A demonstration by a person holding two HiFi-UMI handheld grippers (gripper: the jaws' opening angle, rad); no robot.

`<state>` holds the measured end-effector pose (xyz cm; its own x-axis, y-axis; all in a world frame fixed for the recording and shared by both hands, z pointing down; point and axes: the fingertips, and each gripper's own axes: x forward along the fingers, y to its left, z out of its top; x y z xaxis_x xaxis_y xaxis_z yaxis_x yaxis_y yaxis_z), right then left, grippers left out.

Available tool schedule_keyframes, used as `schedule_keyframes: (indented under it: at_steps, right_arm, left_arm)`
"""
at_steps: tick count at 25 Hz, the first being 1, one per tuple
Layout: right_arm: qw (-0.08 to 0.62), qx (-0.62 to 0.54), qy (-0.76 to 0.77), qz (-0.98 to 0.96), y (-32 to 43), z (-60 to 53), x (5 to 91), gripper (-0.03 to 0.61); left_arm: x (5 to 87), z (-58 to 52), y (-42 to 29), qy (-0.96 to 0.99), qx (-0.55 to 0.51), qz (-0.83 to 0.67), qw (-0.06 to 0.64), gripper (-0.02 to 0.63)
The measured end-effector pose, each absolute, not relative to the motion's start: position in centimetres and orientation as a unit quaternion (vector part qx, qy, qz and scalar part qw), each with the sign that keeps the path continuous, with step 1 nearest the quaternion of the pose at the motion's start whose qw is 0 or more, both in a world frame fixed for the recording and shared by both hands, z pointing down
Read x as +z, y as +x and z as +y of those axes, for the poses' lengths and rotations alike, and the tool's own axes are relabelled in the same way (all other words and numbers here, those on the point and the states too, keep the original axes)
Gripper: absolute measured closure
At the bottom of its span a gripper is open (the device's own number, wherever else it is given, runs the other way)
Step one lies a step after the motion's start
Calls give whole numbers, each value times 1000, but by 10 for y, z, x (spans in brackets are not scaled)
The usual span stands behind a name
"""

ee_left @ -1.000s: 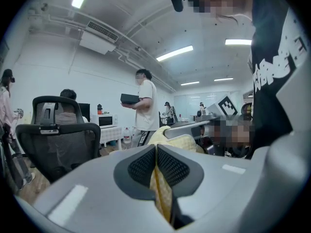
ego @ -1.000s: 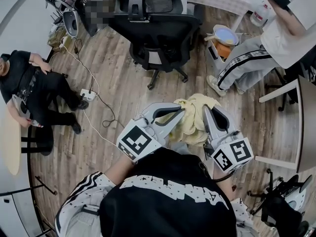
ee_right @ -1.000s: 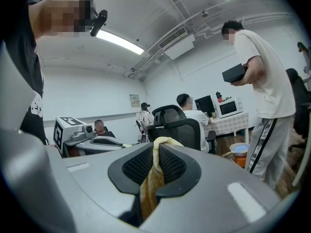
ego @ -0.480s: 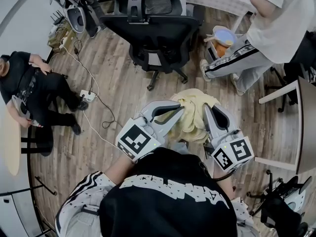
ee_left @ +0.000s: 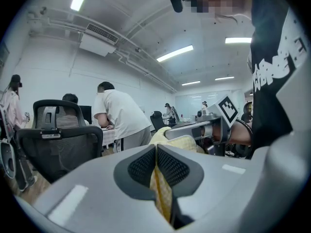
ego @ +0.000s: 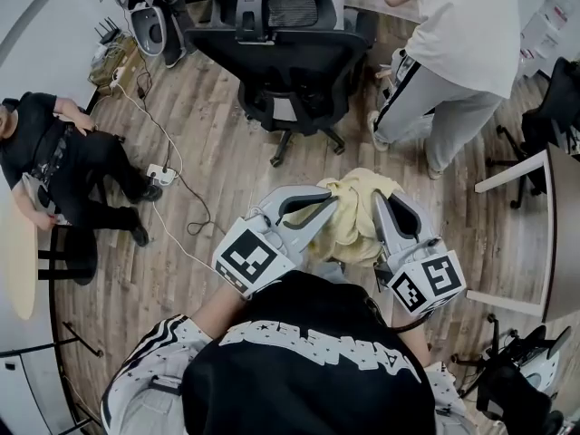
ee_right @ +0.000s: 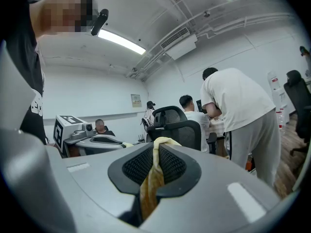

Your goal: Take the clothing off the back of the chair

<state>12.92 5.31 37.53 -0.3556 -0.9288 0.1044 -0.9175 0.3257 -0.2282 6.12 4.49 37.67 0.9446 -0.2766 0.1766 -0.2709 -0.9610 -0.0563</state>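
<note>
We hold the yellow clothing (ego: 356, 217) bunched between both grippers at the middle of the head view. It is well apart from the black office chair (ego: 288, 57) at the upper middle of the frame. Our left gripper (ee_left: 156, 165) is clamped on a thin fold of the fabric. Our right gripper (ee_right: 154, 166) grips another fold, which hangs down through its jaws. A person in a white shirt (ego: 458, 43) stands at the upper right on the wooden floor (ego: 217, 161).
</note>
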Motion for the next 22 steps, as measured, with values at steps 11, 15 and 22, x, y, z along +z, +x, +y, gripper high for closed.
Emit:
schedule_keyframes:
  at_steps: [11,15,22]
  right_arm:
    - [22,-120,-566,815,128,53,373,534]
    - [21,-122,-566,815,128,53,375,534]
    - [19,-125,-565,816,128,52,375,534]
  left_arm:
    - [376,45,60,-985,-94,141,18,604]
    - [377,45,60,-985,-95,142,17,604]
    - [377,45,61,-985,-96,141,13,604]
